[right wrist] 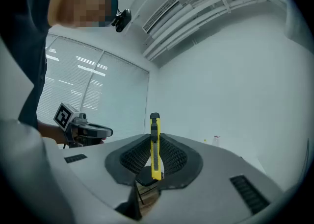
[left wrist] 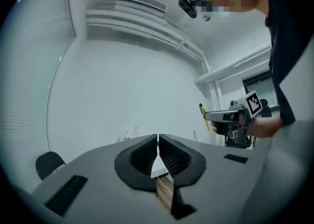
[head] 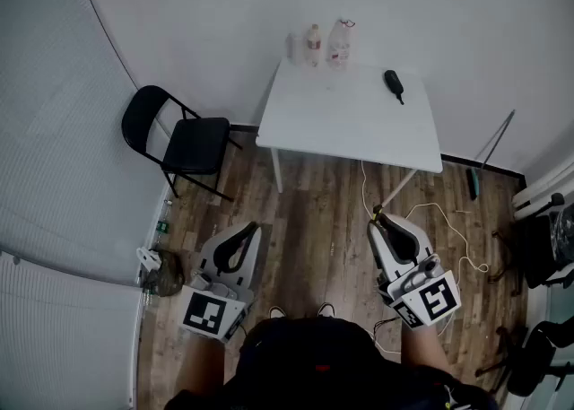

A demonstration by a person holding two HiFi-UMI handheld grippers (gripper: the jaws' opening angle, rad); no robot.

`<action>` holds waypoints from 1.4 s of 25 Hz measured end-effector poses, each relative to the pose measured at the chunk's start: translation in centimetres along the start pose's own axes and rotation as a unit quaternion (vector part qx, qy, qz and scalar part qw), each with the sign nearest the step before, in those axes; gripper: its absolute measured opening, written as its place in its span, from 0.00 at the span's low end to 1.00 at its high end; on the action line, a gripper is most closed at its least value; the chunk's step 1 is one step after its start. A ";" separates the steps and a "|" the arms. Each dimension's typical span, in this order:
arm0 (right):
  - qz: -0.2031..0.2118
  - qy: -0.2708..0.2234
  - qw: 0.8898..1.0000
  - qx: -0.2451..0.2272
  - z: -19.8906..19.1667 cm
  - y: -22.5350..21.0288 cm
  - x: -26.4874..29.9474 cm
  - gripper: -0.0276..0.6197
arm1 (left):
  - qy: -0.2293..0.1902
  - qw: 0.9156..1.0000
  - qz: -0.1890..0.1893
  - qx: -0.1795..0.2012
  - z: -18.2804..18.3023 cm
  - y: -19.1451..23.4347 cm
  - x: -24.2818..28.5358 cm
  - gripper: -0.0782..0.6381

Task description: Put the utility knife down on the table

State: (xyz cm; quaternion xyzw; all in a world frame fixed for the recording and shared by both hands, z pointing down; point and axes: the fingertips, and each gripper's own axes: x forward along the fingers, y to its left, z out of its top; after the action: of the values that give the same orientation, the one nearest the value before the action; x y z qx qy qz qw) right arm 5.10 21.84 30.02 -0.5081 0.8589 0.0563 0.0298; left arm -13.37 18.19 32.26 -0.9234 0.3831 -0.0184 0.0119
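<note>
Here, right gripper point(right wrist: 154, 142) level, utility knife point(right wrist: 155, 127) upright.

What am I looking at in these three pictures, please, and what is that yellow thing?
A person holds a two-jaw gripper in each hand; there is no robot arm. The head view looks down from a camera on the person's head; the other two cameras ride on the grippers and look along their jaws. The left gripper has its jaws together on nothing. The right gripper clamps a yellow utility knife, which sticks out past the jaw tips. Ahead stands a white table carrying bottles and a dark object I cannot identify, with a black folding chair beside it.
</note>
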 end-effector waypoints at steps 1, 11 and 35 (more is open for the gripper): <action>0.001 0.001 1.000 0.003 -0.1 0.3 -0.1 0.14 | 0.002 1.000 0.000 0.003 -0.1 0.0 -0.4 0.15; 0.004 0.006 1.000 0.007 -0.1 1.5 -0.6 0.14 | 0.016 1.000 -0.004 0.009 -0.5 -0.5 -1.3 0.15; 0.060 -0.096 0.993 0.039 4.6 -0.4 -5.0 0.14 | 0.034 0.999 -0.003 0.006 -1.0 -4.7 1.2 0.15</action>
State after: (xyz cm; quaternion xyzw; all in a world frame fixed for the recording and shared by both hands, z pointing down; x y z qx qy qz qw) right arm 7.80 26.55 25.96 -0.4465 0.8825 0.0727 0.1286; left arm -9.28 20.66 33.41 -0.9232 0.3808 -0.0525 0.0046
